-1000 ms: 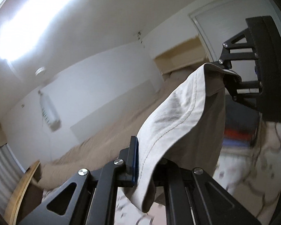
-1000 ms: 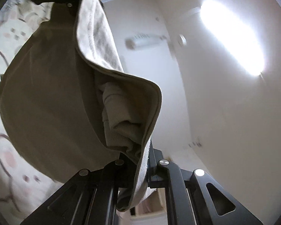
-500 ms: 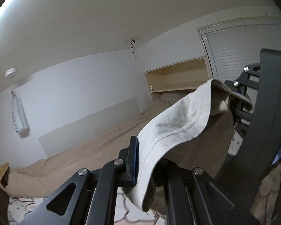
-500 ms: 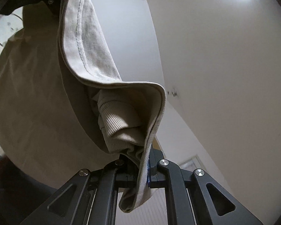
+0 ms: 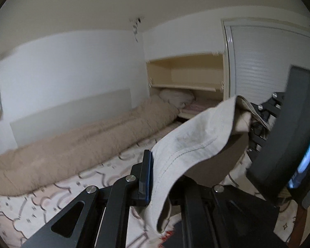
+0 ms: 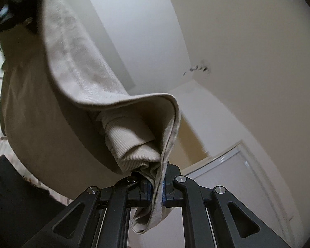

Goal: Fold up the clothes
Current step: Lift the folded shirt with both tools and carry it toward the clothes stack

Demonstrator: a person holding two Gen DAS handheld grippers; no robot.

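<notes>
While both grippers point(image 5: 155, 177) point(image 6: 157, 188) clamp it, ribbed beige garment point(image 5: 192, 144) sags between.

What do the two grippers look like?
Both the left gripper and the right gripper are matte black, with angular linkage arms, triangular cut-outs and round silver screws. Their fingers carry thin blue pads. No cables, sleeves or hands show.

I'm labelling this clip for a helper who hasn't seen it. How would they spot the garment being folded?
Start at the bed with the patterned sheet. Above it, a beige garment hangs stretched between the left gripper and the right gripper, both shut on its stitched hem. Unlike the tan quilt rolled along the wall, it is off the bed, paler, and thin.
</notes>
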